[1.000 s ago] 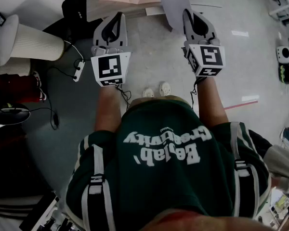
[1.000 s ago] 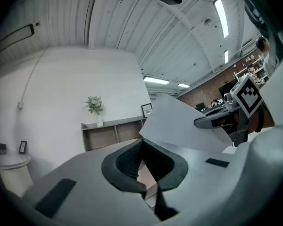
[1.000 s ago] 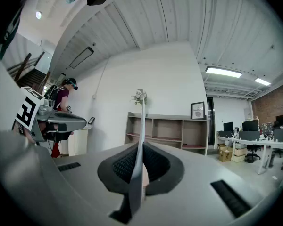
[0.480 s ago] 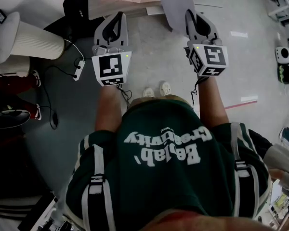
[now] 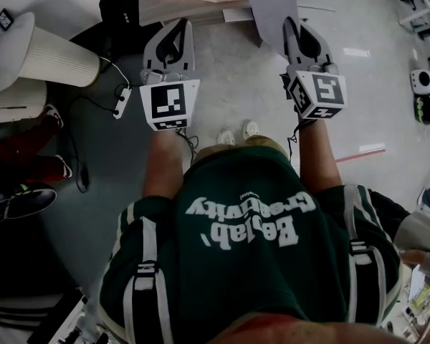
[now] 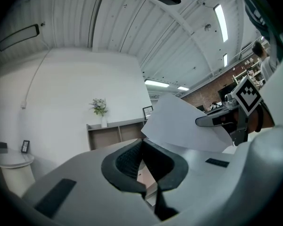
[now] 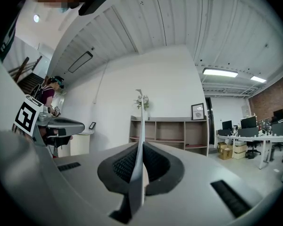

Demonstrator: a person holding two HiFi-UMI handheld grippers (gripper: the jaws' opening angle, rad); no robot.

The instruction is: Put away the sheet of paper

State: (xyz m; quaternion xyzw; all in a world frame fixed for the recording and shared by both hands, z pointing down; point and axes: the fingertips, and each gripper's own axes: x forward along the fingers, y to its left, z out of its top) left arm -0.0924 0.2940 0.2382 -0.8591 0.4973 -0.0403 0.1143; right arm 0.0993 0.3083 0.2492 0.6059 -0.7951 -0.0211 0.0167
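— Right gripper [image 7: 140, 145], condition?
— Clenched on the sheet of paper [image 7: 139, 112]. The sheet stands edge-on between the pads and rises above the tips.
— Left gripper [image 6: 142, 144]?
— Jaws together at the tips, nothing between them. It is level with the right one and well clear of the sheet.
— Beyond them?
— The sheet hangs in the air over a pale floor [image 5: 236, 84], and both grippers face a low shelf unit [image 7: 170, 133] at the white wall.

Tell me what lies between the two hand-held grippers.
Head view: only bare grey floor separates the left hand-held gripper from the right hand-held gripper, which pinches the sheet of paper.
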